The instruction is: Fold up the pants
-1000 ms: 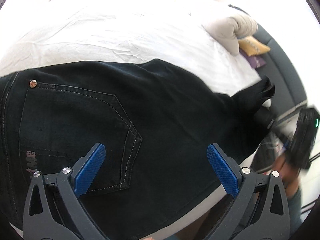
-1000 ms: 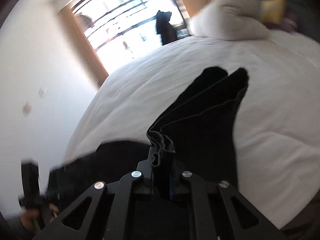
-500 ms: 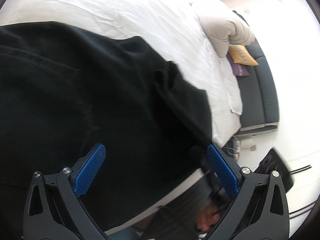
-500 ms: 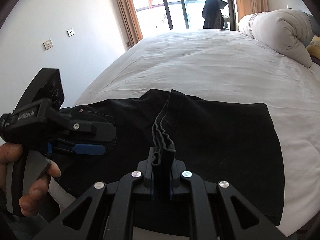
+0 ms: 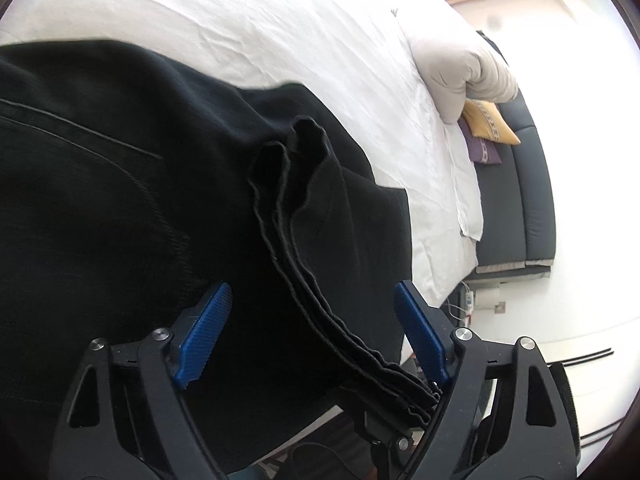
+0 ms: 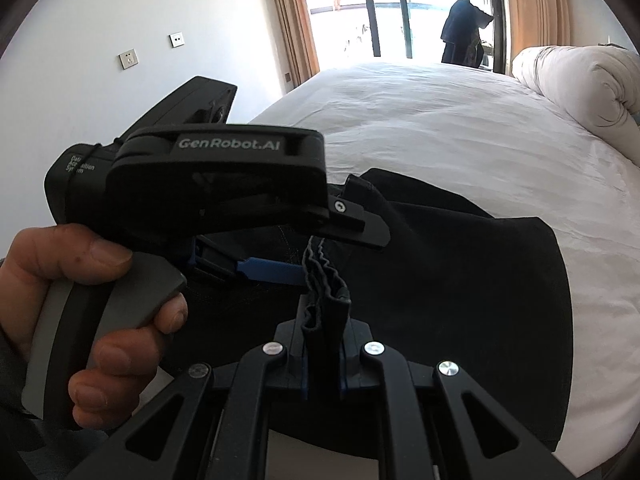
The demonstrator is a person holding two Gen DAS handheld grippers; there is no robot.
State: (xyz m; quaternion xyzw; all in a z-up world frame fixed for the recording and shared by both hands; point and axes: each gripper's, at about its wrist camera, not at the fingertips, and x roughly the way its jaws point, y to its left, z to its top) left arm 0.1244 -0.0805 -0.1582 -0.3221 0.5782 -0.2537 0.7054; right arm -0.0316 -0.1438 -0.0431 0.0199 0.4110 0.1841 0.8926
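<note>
Black pants (image 5: 120, 184) lie folded over on the white bed (image 5: 248, 28), near its front edge. My right gripper (image 6: 323, 334) is shut on the bunched leg hems (image 6: 320, 280) and holds them above the folded pants (image 6: 460, 280). My left gripper (image 5: 312, 320) is open, its blue pads either side of the hem bundle (image 5: 288, 184), not touching it. In the right wrist view the left gripper (image 6: 280, 268) sits just left of and ahead of the held hems, held by a hand (image 6: 100, 308).
A rolled white duvet (image 6: 580, 88) lies at the bed's far right. A dark sofa (image 5: 520, 200) with yellow and purple cushions (image 5: 488, 124) stands beside the bed. A window with curtains (image 6: 400, 8) is beyond the bed.
The right gripper has carried the leg hems over onto the upper part of the pants, toward the left gripper. The left gripper now straddles the hem bundle, jaws a little narrower.
</note>
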